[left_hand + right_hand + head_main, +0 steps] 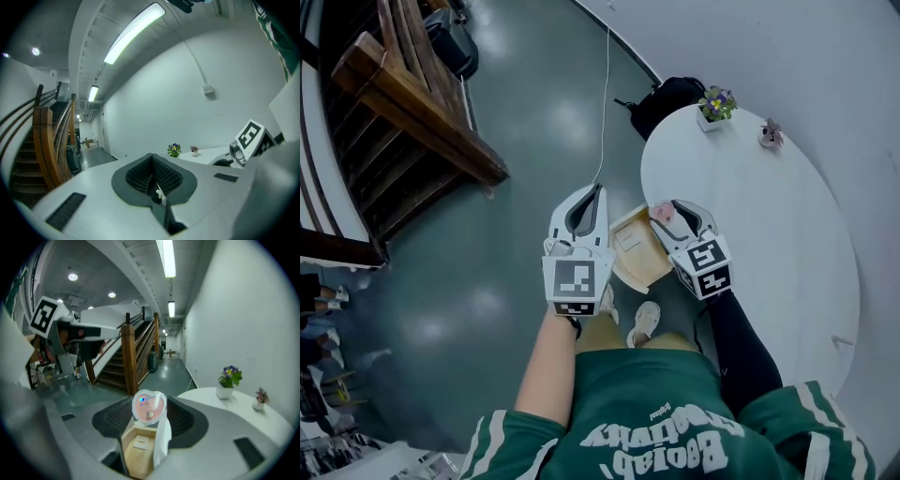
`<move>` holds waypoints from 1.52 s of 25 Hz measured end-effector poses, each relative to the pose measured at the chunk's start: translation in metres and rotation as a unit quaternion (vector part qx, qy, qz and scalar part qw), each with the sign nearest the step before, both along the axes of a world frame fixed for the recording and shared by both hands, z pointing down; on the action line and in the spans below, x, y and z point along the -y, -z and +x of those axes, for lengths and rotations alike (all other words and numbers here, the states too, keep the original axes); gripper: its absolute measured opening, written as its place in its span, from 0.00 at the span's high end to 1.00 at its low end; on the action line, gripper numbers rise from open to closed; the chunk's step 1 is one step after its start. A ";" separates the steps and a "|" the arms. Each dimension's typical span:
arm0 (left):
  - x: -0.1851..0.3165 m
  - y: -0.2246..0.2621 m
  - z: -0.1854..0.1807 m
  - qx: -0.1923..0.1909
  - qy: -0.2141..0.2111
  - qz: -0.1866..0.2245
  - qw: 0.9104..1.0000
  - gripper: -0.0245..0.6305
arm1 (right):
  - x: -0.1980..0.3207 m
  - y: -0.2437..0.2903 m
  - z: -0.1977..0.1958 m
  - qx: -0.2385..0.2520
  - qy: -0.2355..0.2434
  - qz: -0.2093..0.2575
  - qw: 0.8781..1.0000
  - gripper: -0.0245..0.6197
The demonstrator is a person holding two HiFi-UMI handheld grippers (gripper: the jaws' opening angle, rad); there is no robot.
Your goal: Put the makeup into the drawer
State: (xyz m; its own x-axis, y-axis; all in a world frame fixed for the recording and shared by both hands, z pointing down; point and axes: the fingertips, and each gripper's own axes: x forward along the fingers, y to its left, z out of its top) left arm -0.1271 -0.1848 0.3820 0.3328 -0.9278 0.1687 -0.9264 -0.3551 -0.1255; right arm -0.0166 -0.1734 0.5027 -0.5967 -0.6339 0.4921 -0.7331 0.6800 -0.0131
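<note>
**Makeup in my right tongs, drawer open below**

Makeup (149, 407), a clear heart-shaped case with pink inside, sits at the very tips of my right tongs (671, 214). The jaws stand partly apart and press on its two sides, so the case is what keeps them from closing. My left tongs (594, 195) are closed. Only a tiny pale speck shows at the seam, too small for me to name. They hang just beside the right pair.

Between and beyond the two pairs lies the drawer (636, 246). It is small, pale wood, open on top, with a white wall on one side and a little pale card on its bottom. It lies at the edge of the round white table (750, 216), near my shoes (645, 322). I cannot tell what it rests on. In the head view the case shows at the drawer's far right corner, so I judge the makeup carried but not yet placed.

The case looks smooth and rounded and is gripped only at the tips. A tilt or a slackened squeeze could let it squirt out onto the floor (534, 112). The drawer is small, and I am at its corner rather than its middle. Letting go from here could land the case on the wall or outside. Dropped from high up, it may bounce out. The left tongs are close enough to knock the right.
</note>
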 end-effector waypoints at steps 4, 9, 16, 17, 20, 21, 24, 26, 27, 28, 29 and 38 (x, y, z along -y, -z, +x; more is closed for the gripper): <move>0.009 -0.016 -0.010 -0.006 0.001 -0.014 1.000 0.97 | -0.021 -0.062 -0.024 -0.035 0.042 -0.067 0.996 0.60; 0.013 -0.041 -0.018 -0.023 -0.005 -0.044 0.999 0.97 | -0.052 -0.123 -0.051 -0.067 0.089 -0.131 0.985 0.60; 0.017 -0.078 -0.032 -0.028 -0.001 -0.074 0.997 0.97 | -0.060 -0.205 -0.057 -0.116 0.119 -0.190 0.968 0.60; 0.018 -0.082 -0.034 -0.028 0.000 -0.078 0.997 0.97 | -0.062 -0.216 -0.057 -0.121 0.124 -0.198 0.965 0.60; 0.017 -0.094 -0.042 -0.027 0.003 -0.089 0.996 0.97 | -0.067 -0.245 -0.060 -0.141 0.142 -0.219 0.955 0.60; 0.017 -0.097 -0.046 -0.026 0.005 -0.092 0.995 0.97 | -0.068 -0.254 -0.061 -0.148 0.148 -0.224 0.952 0.60; 0.016 -0.106 -0.055 -0.026 0.011 -0.100 0.995 0.97 | -0.069 -0.284 -0.061 -0.173 0.165 -0.235 0.942 0.60; 0.014 -0.114 -0.062 -0.021 0.013 -0.107 0.994 0.97 | -0.071 -0.303 -0.060 -0.193 0.181 -0.243 0.933 0.60; 0.012 -0.118 -0.065 -0.019 0.014 -0.110 0.994 0.97 | -0.073 -0.311 -0.060 -0.202 0.189 -0.247 0.929 0.60; 0.011 -0.121 -0.068 -0.018 0.014 -0.114 0.993 0.97 | -0.074 -0.318 -0.061 -0.210 0.199 -0.250 0.924 0.60; 0.010 -0.124 -0.070 -0.016 0.015 -0.117 0.993 0.97 | -0.076 -0.324 -0.061 -0.216 0.208 -0.252 0.920 0.60; 0.004 -0.145 -0.097 -0.012 0.030 -0.141 0.990 0.97 | -0.077 -0.361 -0.070 -0.243 0.230 -0.267 0.904 0.60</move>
